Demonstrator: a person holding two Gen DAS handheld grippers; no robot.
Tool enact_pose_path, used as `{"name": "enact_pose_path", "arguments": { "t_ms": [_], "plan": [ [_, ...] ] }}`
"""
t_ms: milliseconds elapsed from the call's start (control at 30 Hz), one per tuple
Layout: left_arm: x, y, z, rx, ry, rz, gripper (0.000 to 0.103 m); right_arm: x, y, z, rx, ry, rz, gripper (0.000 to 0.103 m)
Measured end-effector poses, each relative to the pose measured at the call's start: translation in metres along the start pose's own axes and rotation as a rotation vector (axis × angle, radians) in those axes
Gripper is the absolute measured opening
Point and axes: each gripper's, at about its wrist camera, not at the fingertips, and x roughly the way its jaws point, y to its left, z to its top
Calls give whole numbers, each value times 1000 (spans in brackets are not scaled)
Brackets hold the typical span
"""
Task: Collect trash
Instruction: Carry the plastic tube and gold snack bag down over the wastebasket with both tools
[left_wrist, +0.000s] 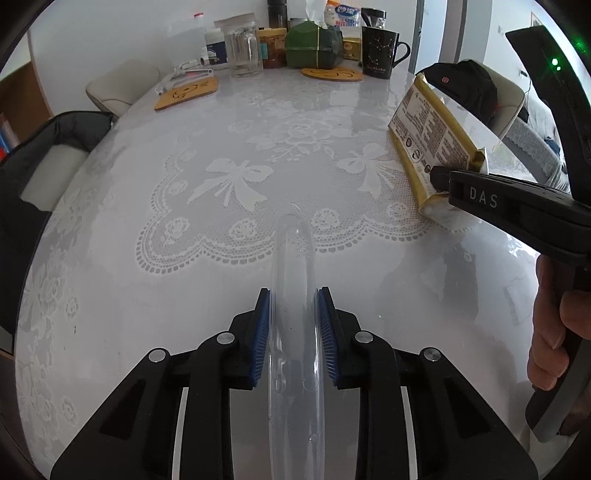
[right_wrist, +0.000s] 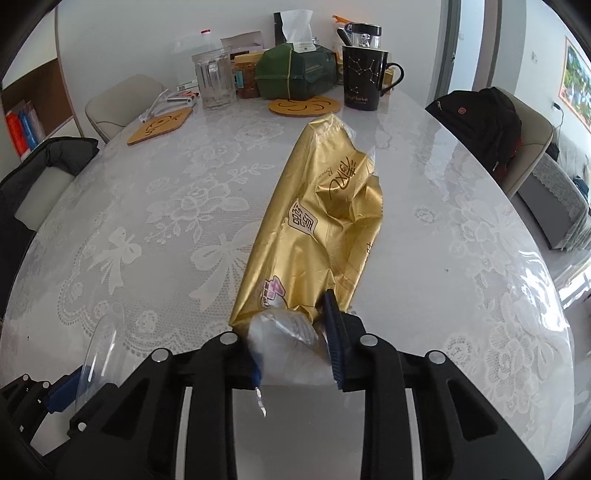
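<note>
The left tool (left_wrist: 292, 332) clamps a clear plastic tray (left_wrist: 293, 280) edge-on. The right tool (right_wrist: 295, 347) pinches a crumpled gold foil wrapper (right_wrist: 317, 221) above the lace-covered table (left_wrist: 147, 277), apparently for disposal.

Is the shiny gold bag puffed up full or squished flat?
Mostly squished: the gold bag looks crumpled and caved in, pinched at its torn end by the right tongs. Whether anything is left inside cannot be told.

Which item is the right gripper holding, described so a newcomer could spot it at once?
Start at the white lace-covered table, then find the right gripper over its near right side. Clamped in it is the gold wrapper, a long crinkled foil packet. Unlike the clear plastic piece in the left gripper, it is opaque, shiny gold and printed.
</note>
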Motion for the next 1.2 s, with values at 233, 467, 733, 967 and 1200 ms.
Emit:
{"name": "enact_pose_path", "arguments": {
  "t_ms": [233,467,733,967,1200],
  "plan": [
    [-6,14,-7,-48,19,-1,25,-4,0,-3,-10,-14,25,24],
    [-35,27,-25,-86,14,14,25,-38,3,-18,-15,-54,61,23],
    [-67,31,-56,-108,-5,17,25,-107,8,-62,-37,-80,78,23],
    [-97,23,-90,-119,-21,-12,25,-153,7,-112,-29,-72,70,23],
    [-123,13,-124,-104,-31,-21,25,-185,10,-156,-15,-67,74,23]
  ]
}}
